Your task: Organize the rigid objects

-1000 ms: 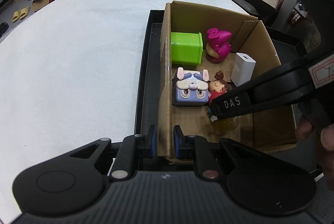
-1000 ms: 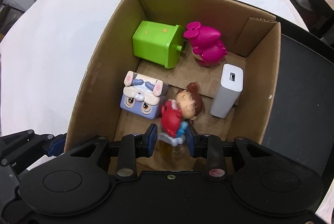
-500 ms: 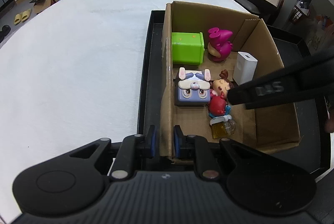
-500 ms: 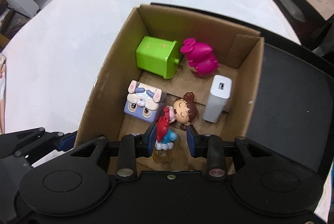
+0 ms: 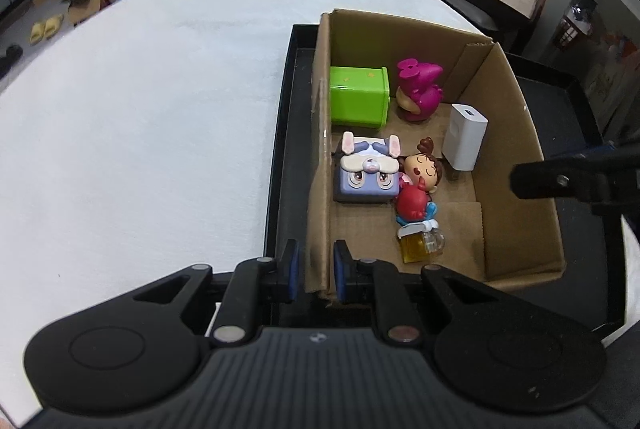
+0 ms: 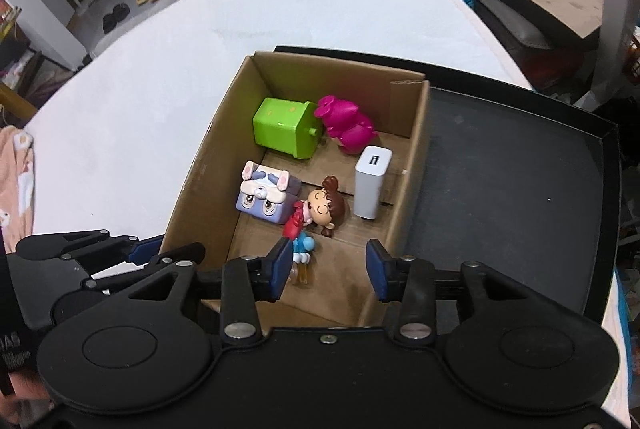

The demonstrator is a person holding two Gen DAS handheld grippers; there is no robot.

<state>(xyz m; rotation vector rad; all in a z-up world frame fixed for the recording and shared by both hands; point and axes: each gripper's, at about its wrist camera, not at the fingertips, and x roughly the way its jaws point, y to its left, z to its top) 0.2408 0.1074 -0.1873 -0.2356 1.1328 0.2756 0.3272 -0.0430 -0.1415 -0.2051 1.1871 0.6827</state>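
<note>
Already 5 toys lie inside the brown cardboard box [image 6: 416,133], including the red-dressed doll figurine [image 6: 316,209]. Left gripper [image 5: 314,271] fingers pinch the box wall; right gripper [image 6: 328,269] fingers, just opened, hold nothing, and nothing remains on the white desk [image 5: 140,117].

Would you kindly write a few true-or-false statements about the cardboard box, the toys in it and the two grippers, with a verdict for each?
1. The left gripper is clamped on the near wall of the cardboard box. True.
2. The right gripper grips the doll figurine. False: its jaws have just been opening and hold nothing; the doll lies on the box floor.
3. The white charger stands upright near the box's right wall. True.
4. The green cube sits outside the box. False: it is inside, at the far end beside the magenta toy.
5. The box rests in a black tray. True.
</note>
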